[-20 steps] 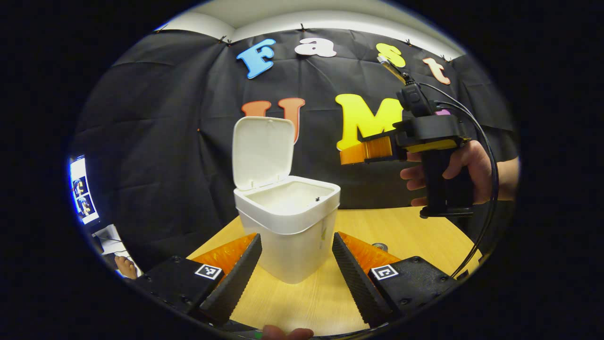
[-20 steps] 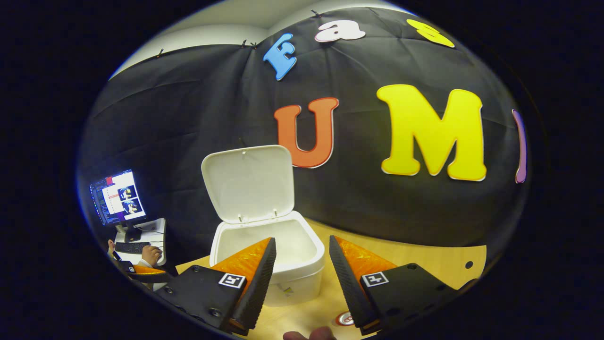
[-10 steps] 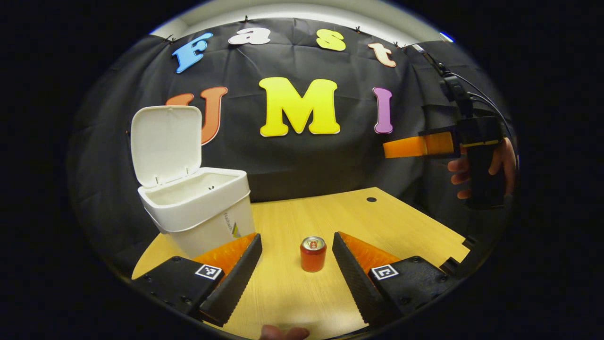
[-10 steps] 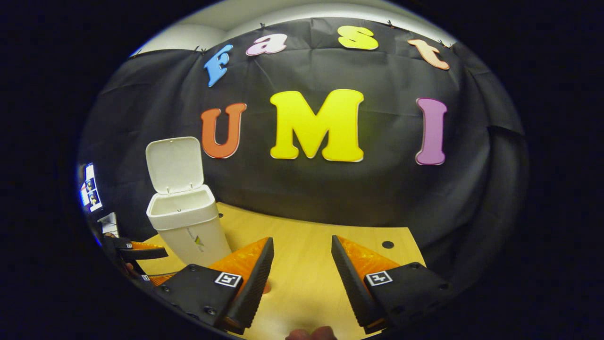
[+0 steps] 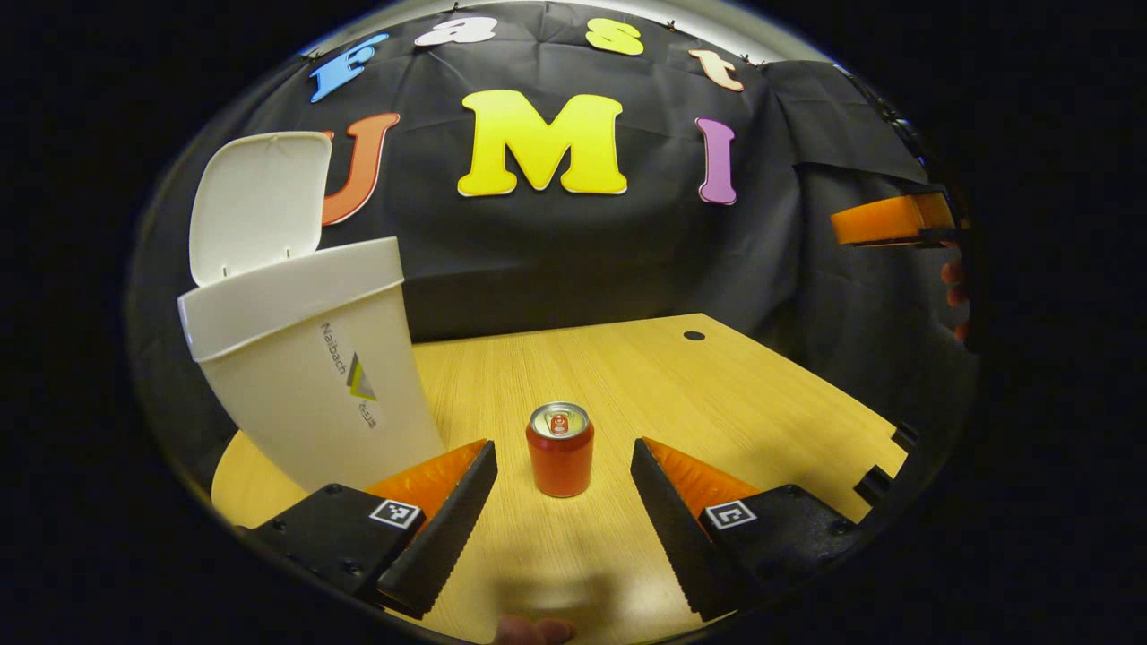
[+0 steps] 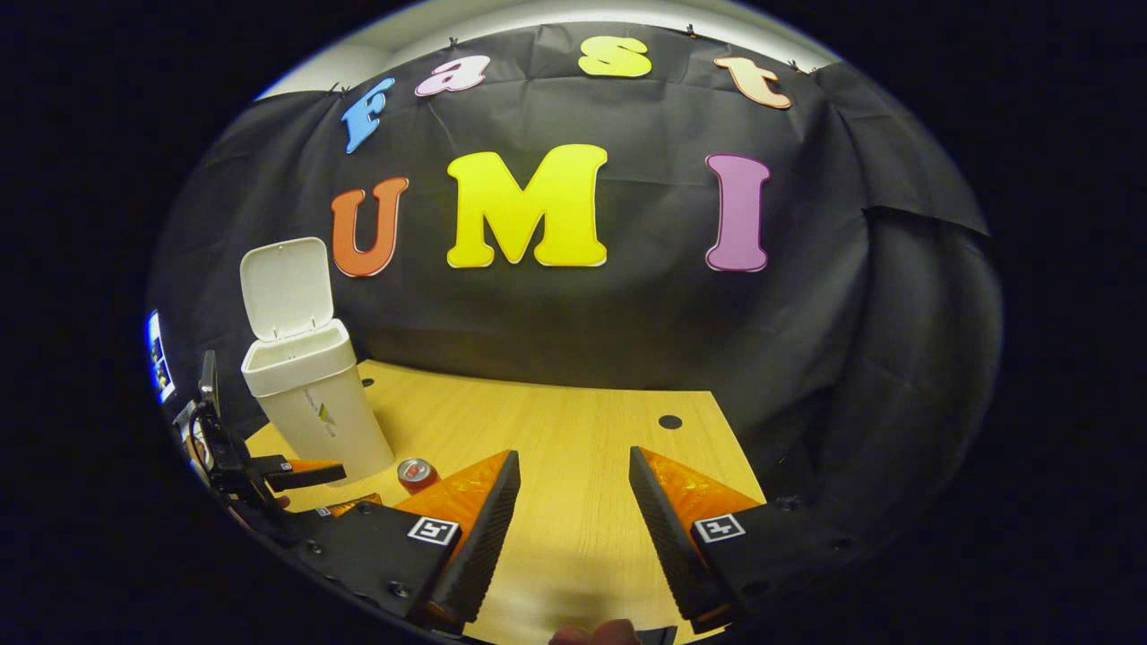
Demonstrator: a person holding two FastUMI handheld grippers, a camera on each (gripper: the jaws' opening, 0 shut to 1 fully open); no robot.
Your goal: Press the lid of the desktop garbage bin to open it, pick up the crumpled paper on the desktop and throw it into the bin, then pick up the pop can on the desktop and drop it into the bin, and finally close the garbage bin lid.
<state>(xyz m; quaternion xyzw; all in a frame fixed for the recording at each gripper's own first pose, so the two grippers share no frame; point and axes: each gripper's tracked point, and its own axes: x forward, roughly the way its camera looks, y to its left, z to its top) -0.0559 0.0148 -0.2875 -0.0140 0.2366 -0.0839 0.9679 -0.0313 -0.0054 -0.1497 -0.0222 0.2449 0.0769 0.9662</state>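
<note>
A red pop can [image 5: 560, 449] stands upright on the wooden desk [image 5: 717, 385], just ahead of my left gripper [image 5: 563, 515], whose fingers are open on either side of it without touching. The white bin [image 5: 305, 358] stands to the can's left with its lid [image 5: 255, 202] raised. In the right gripper view the same bin [image 6: 309, 403] with raised lid [image 6: 287, 288] is far left, the can [image 6: 415, 472] beside it, and the left gripper [image 6: 296, 479] near them. My right gripper [image 6: 567, 528] is open over bare desk. The right gripper [image 5: 883, 222] shows at the far right of the left gripper view.
The desk [image 6: 582, 430] has a small round hole [image 6: 669, 421] toward its back right; the same hole [image 5: 694, 336] appears in the left gripper view. Black cloth wall stands behind the desk. A lit screen [image 6: 161, 363] sits beyond the desk's left edge.
My left gripper has swung from the bin toward the can and come lower and closer to it. My right gripper has pulled back and rightward, away from the bin.
</note>
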